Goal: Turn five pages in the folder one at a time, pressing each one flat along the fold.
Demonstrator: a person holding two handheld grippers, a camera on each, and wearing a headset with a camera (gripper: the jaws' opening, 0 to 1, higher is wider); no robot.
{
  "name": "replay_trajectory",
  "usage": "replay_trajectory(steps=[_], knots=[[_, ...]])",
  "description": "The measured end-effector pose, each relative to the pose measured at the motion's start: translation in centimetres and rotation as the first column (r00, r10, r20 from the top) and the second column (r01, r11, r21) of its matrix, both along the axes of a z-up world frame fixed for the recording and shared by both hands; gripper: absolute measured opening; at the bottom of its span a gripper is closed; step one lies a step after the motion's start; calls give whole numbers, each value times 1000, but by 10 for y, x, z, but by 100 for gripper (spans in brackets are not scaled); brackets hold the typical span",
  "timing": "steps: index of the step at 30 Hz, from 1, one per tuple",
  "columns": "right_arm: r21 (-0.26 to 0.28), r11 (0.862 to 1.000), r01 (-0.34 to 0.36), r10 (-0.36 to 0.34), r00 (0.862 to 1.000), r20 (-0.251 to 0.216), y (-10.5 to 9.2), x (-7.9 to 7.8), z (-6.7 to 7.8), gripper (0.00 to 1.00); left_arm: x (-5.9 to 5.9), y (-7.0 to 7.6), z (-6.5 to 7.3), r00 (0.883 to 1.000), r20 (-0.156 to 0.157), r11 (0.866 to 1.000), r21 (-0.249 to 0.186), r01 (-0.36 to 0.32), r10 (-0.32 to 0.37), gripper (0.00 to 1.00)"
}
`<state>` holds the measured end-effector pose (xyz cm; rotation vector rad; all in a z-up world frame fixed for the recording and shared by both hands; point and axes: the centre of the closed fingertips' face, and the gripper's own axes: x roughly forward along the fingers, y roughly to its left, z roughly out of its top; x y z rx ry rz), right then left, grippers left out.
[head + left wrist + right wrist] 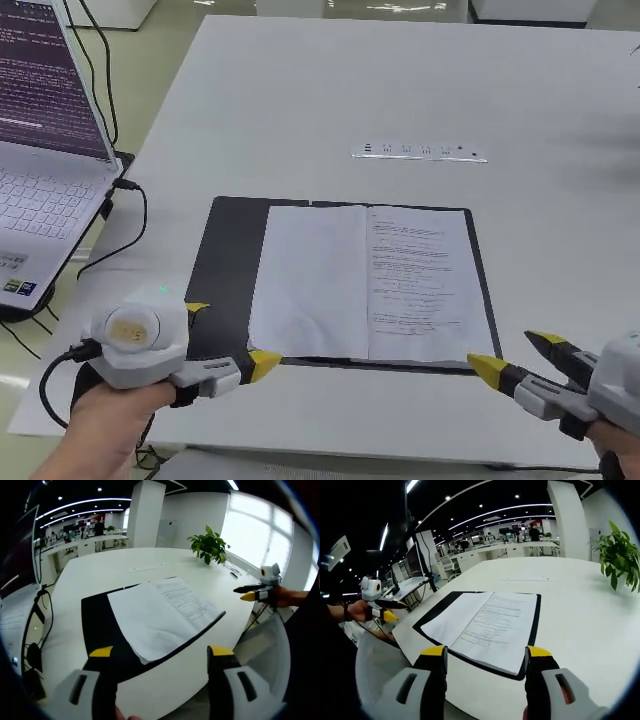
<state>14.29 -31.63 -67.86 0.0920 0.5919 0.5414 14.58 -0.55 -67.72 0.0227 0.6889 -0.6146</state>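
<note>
A black folder (228, 270) lies open on the white table (350, 90), near its front edge. Its left sheet (310, 280) is blank and its right sheet (415, 280) is printed. My left gripper (231, 335) hovers at the folder's front left corner, open, with nothing between its yellow-tipped jaws. My right gripper (516, 354) hangs just off the front right corner, also open and empty. In the left gripper view the folder (100, 625) lies ahead of the left gripper (160, 651), with the right gripper (252, 592) beyond. In the right gripper view the folder (535, 615) lies ahead of the right gripper (486, 651).
An open laptop (40, 150) stands at the table's left edge, with black cables (120, 240) trailing toward the folder. A flush power strip (420, 152) sits behind the folder. A potted plant (210, 547) stands at the far end.
</note>
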Motion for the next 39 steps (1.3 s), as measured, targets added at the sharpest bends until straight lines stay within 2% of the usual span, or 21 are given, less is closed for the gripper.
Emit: replay_trajectory(steps=[12,21,25,30,36,39], knots=[[10,1000,5,-5,1000,-19,2,-5,-6,61,6,-1,2,1000,-1,1000,4,-11,11,74],[14,1000,6,-6,1000,-25,0,-7,-7,61,5,-8,1,999,-5,999,28,33,-33,73],[17,1000,6,-6,1000,-28,-1,-7,-8,61,7,-18,7,999,-1,998,-29,49,-49,73],[22,1000,6,-5,1000,-28,-1,-8,-8,61,12,-28,14,997,18,996,-50,74,-73,69],[22,1000,8,-7,1000,-31,-3,-9,-8,61,17,-40,14,993,32,992,-48,114,-112,68],[24,1000,13,-12,999,-31,-6,-9,-8,61,20,-47,14,991,36,990,-45,132,-130,70]])
